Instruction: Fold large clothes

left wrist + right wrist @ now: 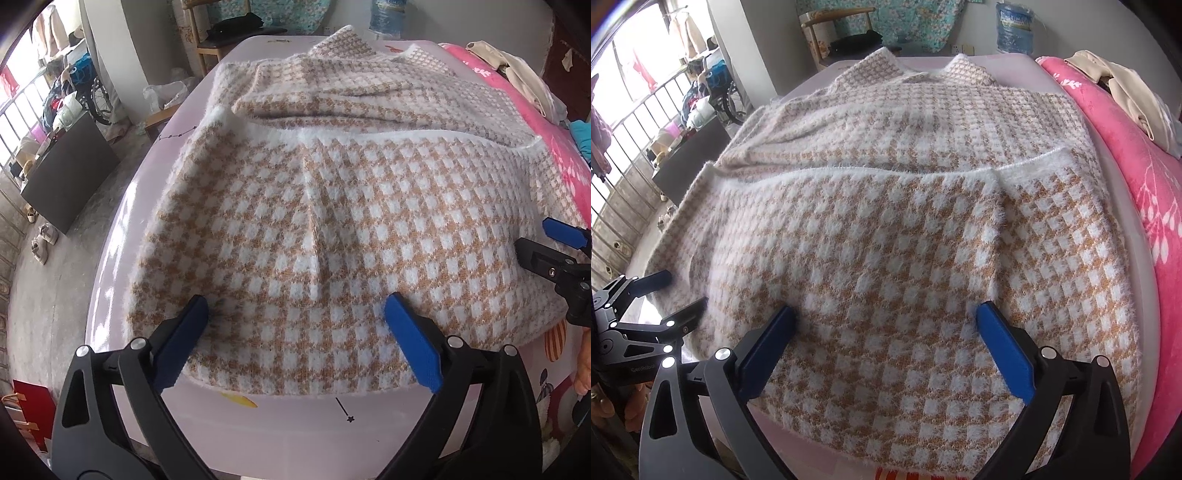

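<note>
A fuzzy tan-and-white checked sweater (pixel 332 221) lies on the bed, its near part folded over the far part, with the white hem running across the middle. It also fills the right wrist view (pixel 886 240). My left gripper (pixel 295 314) is open, its blue fingers resting over the near edge of the sweater. My right gripper (pixel 884 325) is open too, fingers over the near right part. The right gripper shows at the right edge of the left wrist view (pixel 546 243). The left gripper shows at the left edge of the right wrist view (pixel 676 295).
The bed has a pale lilac sheet (pixel 295 424). A pink blanket (pixel 1145 192) with beige clothes (pixel 1126 96) lies along the right. A wooden chair (pixel 831 33) stands beyond the bed. A dark cabinet (pixel 70 173), shoes and a railing are on the left.
</note>
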